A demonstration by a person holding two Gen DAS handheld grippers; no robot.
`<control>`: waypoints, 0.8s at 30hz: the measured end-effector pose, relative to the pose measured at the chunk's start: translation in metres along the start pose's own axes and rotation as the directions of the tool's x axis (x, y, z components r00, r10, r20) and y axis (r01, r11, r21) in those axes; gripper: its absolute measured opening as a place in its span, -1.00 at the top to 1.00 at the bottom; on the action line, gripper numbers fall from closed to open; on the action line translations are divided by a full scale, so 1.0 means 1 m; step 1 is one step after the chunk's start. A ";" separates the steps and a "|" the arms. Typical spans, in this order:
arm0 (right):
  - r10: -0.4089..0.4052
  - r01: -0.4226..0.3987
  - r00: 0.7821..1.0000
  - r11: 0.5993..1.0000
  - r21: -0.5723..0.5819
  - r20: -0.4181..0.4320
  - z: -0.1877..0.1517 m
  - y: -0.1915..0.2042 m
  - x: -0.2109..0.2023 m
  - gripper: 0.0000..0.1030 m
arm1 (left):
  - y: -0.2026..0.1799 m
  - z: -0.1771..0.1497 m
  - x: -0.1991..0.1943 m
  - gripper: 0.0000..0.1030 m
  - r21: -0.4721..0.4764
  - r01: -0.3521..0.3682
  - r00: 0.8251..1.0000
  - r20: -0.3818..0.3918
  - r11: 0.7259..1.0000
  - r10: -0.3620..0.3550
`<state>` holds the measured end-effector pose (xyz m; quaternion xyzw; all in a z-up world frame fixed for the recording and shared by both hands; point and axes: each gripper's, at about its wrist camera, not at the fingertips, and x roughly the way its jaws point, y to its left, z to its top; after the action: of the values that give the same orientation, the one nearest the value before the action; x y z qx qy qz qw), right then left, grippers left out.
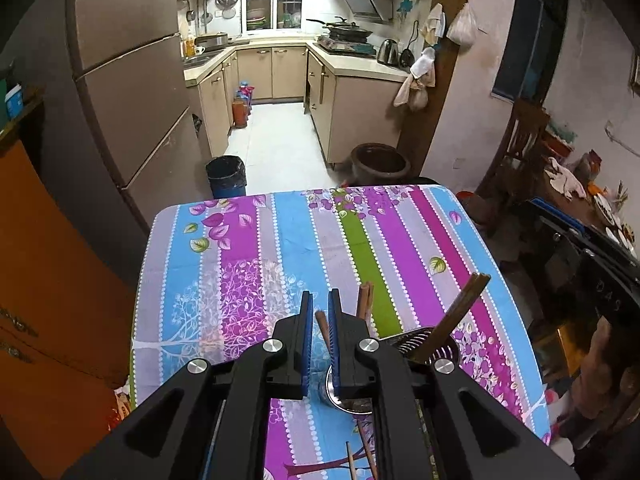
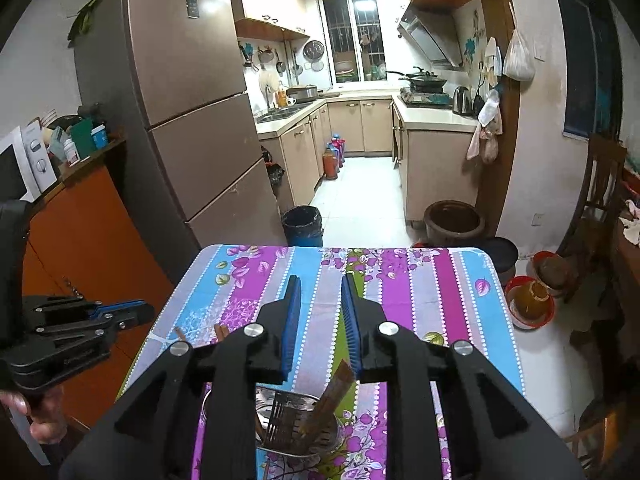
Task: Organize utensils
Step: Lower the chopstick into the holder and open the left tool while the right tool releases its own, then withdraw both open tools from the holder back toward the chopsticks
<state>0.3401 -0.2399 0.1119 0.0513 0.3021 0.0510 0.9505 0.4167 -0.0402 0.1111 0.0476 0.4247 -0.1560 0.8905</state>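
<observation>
Your left gripper (image 1: 319,300) was clamped on one brown chopstick (image 1: 322,330), pads nearly touching. Your right gripper (image 2: 320,292) stood slightly apart, empty, above the metal utensil holder (image 2: 298,424) on the striped tablecloth (image 2: 400,280). Chopsticks (image 2: 334,390) leaned inside the holder; loose ones (image 1: 362,460) lay just beside it.

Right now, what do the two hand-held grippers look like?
Both match: the left hand-held gripper and right hand-held gripper have matte black angular linkage bodies, round silver pivot bolts, and flat fingers faced with ribbed blue pads. No cables, markings or sleeves visible.
</observation>
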 end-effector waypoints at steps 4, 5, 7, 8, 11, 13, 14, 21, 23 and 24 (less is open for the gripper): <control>0.002 -0.002 1.000 1.000 -0.010 0.007 -0.005 -0.002 -0.009 0.62 | -0.001 -0.004 -0.004 0.83 0.003 -0.013 1.000 0.015 1.000 0.013; 0.003 -0.003 1.000 1.000 -0.011 0.008 -0.007 -0.003 -0.011 0.62 | 0.000 -0.006 -0.006 0.83 0.000 -0.021 1.000 0.019 1.000 0.021; 0.001 -0.001 1.000 1.000 -0.012 0.006 -0.009 -0.004 -0.013 0.62 | 0.002 -0.013 -0.010 0.83 0.004 -0.041 0.999 0.030 0.999 0.040; 0.001 -0.001 1.000 1.000 -0.017 0.004 -0.013 -0.006 -0.017 0.62 | 0.003 -0.019 -0.013 0.83 0.004 -0.047 0.998 0.037 0.999 0.047; 0.009 -0.008 1.000 0.999 -0.046 0.008 -0.030 -0.012 -0.034 0.62 | -0.002 -0.059 -0.034 0.60 0.062 -0.063 0.995 0.088 0.996 0.057; 0.012 -0.011 1.000 0.998 -0.066 0.013 -0.048 -0.020 -0.048 0.61 | -0.006 -0.091 -0.048 0.37 0.108 -0.073 0.989 0.138 0.991 0.058; 0.025 -0.024 1.000 0.997 -0.073 0.012 -0.058 -0.023 -0.055 0.57 | -0.007 -0.103 -0.051 0.33 0.117 -0.066 0.988 0.146 0.991 0.048; 0.064 -0.064 0.998 0.993 -0.104 -0.002 -0.141 -0.039 -0.104 0.44 | 0.004 -0.212 -0.068 0.28 0.096 0.000 0.988 0.153 0.995 -0.014; 0.071 -0.071 0.997 0.992 -0.100 -0.001 -0.168 -0.040 -0.118 0.35 | 0.006 -0.240 -0.069 0.28 0.085 0.015 0.988 0.154 0.996 -0.028; 0.081 -0.080 0.997 0.992 -0.096 0.005 -0.183 -0.040 -0.126 0.33 | 0.004 -0.251 -0.071 0.28 0.089 0.023 0.988 0.152 0.996 -0.036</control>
<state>0.1344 -0.2833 0.0294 0.0179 0.2928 0.1035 0.9504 0.1905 0.0351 0.0063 0.0679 0.3483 -0.1907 0.9153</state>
